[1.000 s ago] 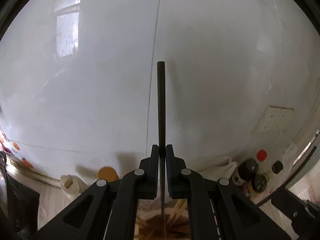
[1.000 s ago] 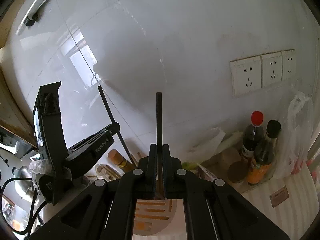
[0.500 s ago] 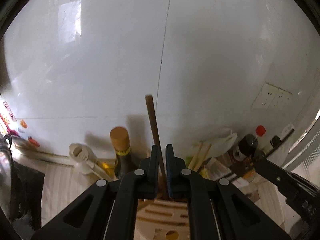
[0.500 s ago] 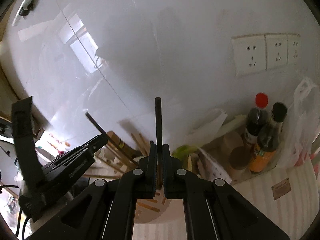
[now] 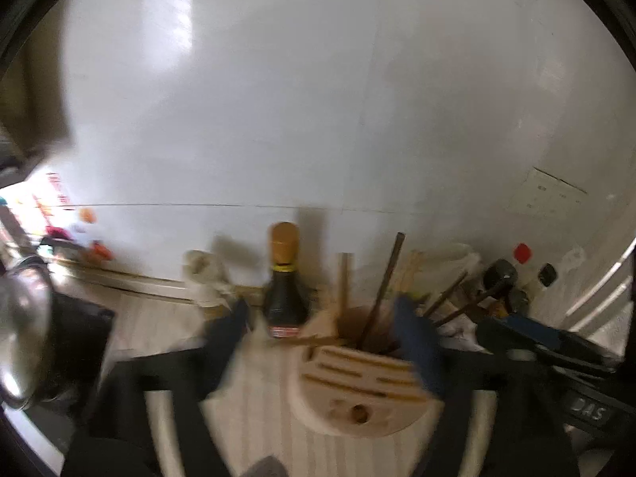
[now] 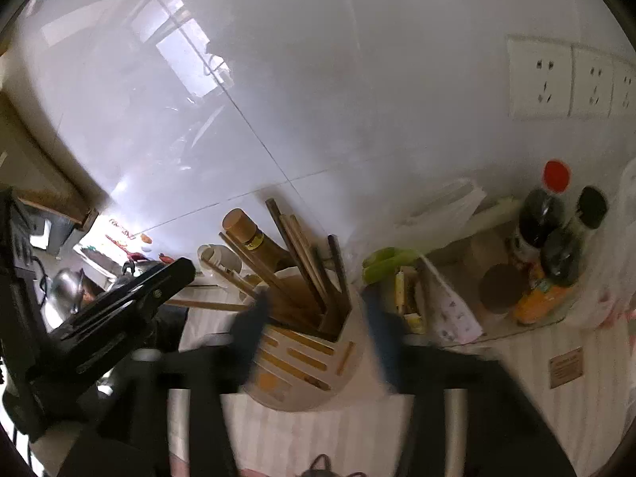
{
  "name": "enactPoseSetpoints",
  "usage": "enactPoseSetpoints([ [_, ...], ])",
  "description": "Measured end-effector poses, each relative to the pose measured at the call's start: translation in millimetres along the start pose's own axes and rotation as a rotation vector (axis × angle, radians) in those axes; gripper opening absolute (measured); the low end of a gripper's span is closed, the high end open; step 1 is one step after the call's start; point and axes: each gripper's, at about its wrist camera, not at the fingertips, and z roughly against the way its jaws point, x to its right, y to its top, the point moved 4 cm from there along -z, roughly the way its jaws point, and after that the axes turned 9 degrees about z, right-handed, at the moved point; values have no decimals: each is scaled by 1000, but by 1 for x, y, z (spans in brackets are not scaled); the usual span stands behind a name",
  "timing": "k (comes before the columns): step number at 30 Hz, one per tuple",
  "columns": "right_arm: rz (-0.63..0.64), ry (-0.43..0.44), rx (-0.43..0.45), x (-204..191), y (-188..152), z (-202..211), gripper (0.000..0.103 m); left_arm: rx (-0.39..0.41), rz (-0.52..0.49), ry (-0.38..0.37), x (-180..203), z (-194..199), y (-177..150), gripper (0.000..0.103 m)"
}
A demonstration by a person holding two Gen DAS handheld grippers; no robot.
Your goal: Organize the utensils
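Note:
A round wooden utensil holder [image 5: 359,391] with slots on top stands on the counter; it also shows in the right wrist view [image 6: 302,361]. Several chopsticks stand in its cup, among them a dark one [image 5: 383,290] and a dark one [image 6: 338,274]. My left gripper [image 5: 326,338] is open and empty just above the holder, its jaws on either side of it. My right gripper [image 6: 314,330] is open and empty, its jaws either side of the cup. The left gripper's body [image 6: 119,310] shows at the left of the right wrist view. Both views are motion-blurred.
A dark bottle with a tan cap [image 5: 283,278] stands behind the holder against the white tiled wall. Sauce bottles [image 6: 556,238], a plastic bag [image 6: 449,310] and wall sockets [image 6: 564,83] are at right. A metal pot [image 5: 24,338] is at left.
Both grippers held a dark chopstick upright and lowered toward the holder. Now both have opened, and the chopsticks stand in the holder's cup.

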Motion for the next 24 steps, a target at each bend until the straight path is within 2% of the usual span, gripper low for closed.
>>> enactPoseSetpoints([
  [3, 63, -87, 7, -1, -6, 14, 86, 34, 12, 42, -7, 18, -11, 95],
  [4, 90, -145, 10, -1, -12, 20, 95, 43, 15, 61, -9, 22, -15, 103],
  [6, 127, -231, 13, 1, -21, 26, 102, 80, 6, 105, -12, 33, -26, 103],
  [7, 149, -270, 18, 1, -26, 29, 103, 97, -2, 141, -12, 38, -34, 103],
  [9, 175, -320, 25, 2, -36, 34, 103, 111, -3, 168, -13, 44, -45, 103],
  [14, 197, -389, 74, 3, -58, 56, 103, 108, 18, 187, -15, 63, -75, 103],
  [24, 152, -425, 146, -16, -118, 137, 103, 130, 7, 133, -6, 134, -121, 103],
])
